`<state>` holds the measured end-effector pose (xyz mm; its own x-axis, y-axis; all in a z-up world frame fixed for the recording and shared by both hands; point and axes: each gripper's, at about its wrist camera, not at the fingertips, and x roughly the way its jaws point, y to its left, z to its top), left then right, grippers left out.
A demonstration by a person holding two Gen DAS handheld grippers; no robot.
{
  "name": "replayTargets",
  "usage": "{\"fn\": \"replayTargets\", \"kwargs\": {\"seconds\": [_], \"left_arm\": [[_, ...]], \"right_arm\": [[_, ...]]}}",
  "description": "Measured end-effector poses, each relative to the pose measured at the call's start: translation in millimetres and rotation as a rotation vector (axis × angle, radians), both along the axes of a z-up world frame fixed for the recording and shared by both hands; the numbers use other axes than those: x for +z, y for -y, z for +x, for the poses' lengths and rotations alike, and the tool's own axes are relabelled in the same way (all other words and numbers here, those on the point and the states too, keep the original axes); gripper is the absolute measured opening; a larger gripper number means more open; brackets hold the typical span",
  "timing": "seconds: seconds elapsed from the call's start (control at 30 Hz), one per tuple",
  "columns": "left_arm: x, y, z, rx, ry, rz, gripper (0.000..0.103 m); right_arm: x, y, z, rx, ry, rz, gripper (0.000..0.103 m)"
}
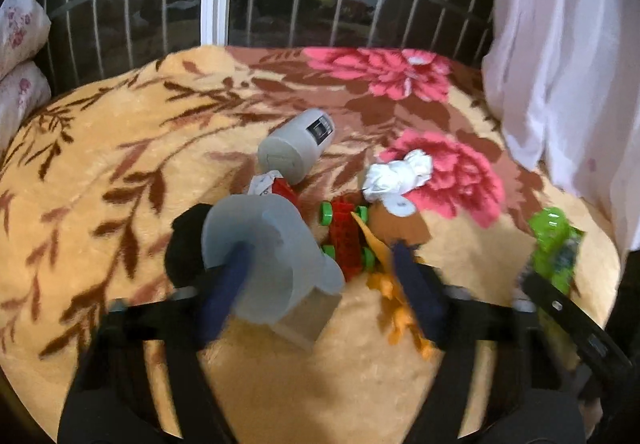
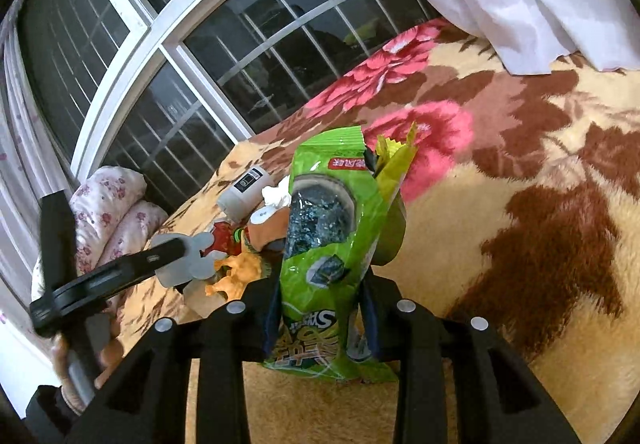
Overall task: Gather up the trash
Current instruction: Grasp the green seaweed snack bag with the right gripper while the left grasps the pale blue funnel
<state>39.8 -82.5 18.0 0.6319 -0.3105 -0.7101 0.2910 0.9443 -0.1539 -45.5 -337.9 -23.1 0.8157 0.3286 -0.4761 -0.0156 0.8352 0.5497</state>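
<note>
— While the right gripper [image 2: 320, 308] pinches the green snack bag [image 2: 332, 228] upright, what does the left carry?

— In its own view the left gripper [image 1: 320, 268] stands part-spread, one finger [image 1: 228, 284] inside a frosted cup [image 1: 264, 256], the other clear of it; whether the cup is clamped I cannot tell.

— And the loose trash?

— The crumpled tissue [image 1: 396, 175] lies on the blanket [image 1: 120, 147] at about one o'clock from the left fingertips, beyond the toy car [image 1: 346, 236]. I'd judge the left hand nearer.

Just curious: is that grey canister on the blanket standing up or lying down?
Lying down. The canister rests on its side on the blanket, round end facing the camera.
</note>
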Motion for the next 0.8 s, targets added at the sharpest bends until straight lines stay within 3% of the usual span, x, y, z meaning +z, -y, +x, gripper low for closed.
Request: {"fn": "replayTargets", "kwargs": {"seconds": [0.03,0.07,0.17,0.3,0.6,0.8], "left_arm": [[-5,1,6,0.007,-0.026,0.001,0.018],[-11,1,14,0.016,-0.061,-0.001,0.016],[-11,-6,13,0.035,-0.054,-0.048,0.015],[4,-11,-6,0.028,0.013,-0.044,0.012],[44,-50,-100,-0.039,0.132,-0.098,0.012],[46,-67,-167,-0.086,0.206,-0.065,0.012]], "right_arm": [[0,0,0,0.003,0.001,-0.001,0.034],[0,0,0,0.002,0.002,-0.001,0.034],[0,0,0,0.002,0.000,0.002,0.034],[-1,-1,-1,0.002,0.001,0.007,0.034],[1,-2,-3,-0.029,-0.015,-0.008,0.034],[18,-19,-4,-0.082,-0.059,-0.162,0.033]]}}
